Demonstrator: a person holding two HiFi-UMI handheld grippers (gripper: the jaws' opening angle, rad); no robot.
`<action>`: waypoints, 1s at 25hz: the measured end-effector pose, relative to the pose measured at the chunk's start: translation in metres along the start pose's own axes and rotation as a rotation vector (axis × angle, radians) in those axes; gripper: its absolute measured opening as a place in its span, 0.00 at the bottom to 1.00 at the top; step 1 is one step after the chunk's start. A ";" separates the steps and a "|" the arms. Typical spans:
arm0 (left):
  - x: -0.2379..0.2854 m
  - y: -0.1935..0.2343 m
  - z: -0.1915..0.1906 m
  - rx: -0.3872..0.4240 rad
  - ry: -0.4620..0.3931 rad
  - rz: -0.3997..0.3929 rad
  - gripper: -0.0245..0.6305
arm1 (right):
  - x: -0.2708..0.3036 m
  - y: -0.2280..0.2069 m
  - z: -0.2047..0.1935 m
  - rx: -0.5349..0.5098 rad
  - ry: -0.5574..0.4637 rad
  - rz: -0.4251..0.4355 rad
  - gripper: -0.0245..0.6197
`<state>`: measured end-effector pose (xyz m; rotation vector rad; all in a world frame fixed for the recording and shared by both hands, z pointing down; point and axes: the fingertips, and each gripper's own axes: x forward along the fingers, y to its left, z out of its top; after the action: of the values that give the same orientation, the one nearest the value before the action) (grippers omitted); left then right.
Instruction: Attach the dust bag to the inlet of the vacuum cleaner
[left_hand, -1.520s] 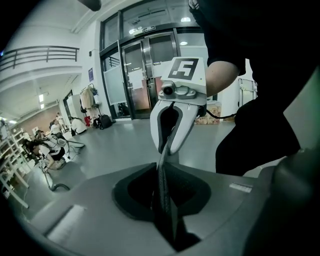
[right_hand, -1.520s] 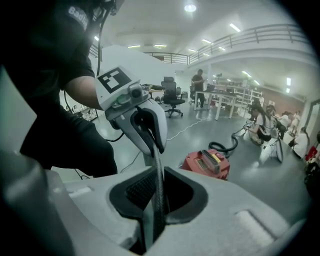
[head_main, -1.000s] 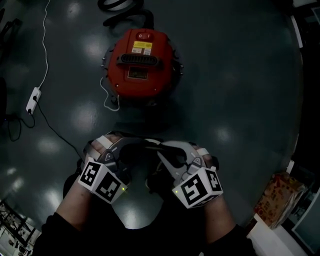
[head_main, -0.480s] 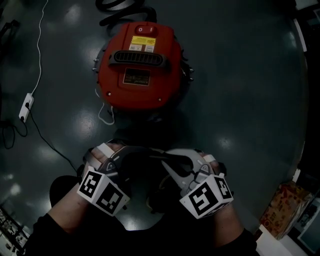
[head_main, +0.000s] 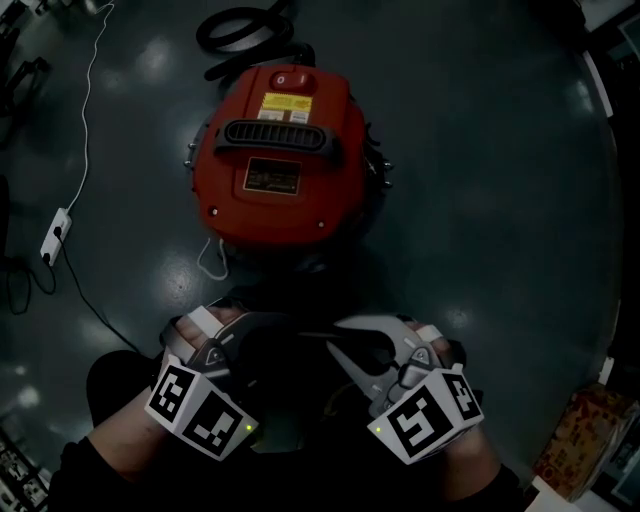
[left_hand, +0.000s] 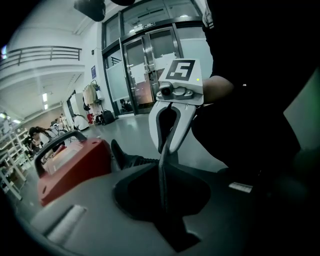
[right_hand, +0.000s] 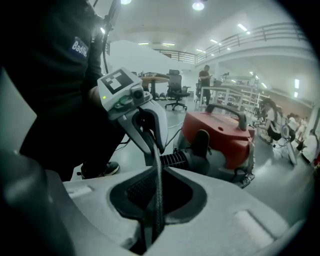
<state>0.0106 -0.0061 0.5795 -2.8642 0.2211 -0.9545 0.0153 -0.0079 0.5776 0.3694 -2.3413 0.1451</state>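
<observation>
Jaws of the left gripper (left_hand: 162, 200) are clamped on a thin dark sheet seen edge-on, the dust bag (left_hand: 162, 167). The right gripper (right_hand: 155, 202) faces it from just opposite, and its jaws are pressed shut on the same bag, whose mesh weave shows between them. The bag hangs stretched between the two pairs of tips. Its body below them is too dark to make out, so what it holds cannot be told.

Ahead of both grippers, near but apart from the bag, stands the red vacuum cleaner (head_main: 280, 150) on the grey floor (head_main: 480, 200). Its top is closed, with a black handle (head_main: 272, 133) across it, and its inside is hidden. A black hose (head_main: 245, 30) coils beyond it. Well out past the left gripper lies a white power strip (head_main: 55, 235) on its cable (head_main: 88, 110). A carton (head_main: 580, 440) sits beyond the right gripper, its contents unclear.
</observation>
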 end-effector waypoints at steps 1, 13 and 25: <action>0.000 0.003 0.001 0.001 0.002 0.008 0.10 | -0.001 -0.003 0.001 0.002 -0.007 -0.004 0.10; -0.004 0.012 0.000 0.029 0.026 0.043 0.13 | 0.002 -0.007 0.006 -0.024 -0.001 -0.010 0.10; -0.002 0.011 -0.002 0.050 0.049 -0.007 0.13 | -0.001 -0.009 0.001 -0.020 0.010 -0.035 0.10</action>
<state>0.0069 -0.0171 0.5784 -2.8002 0.1885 -1.0182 0.0177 -0.0164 0.5761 0.3987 -2.3230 0.1061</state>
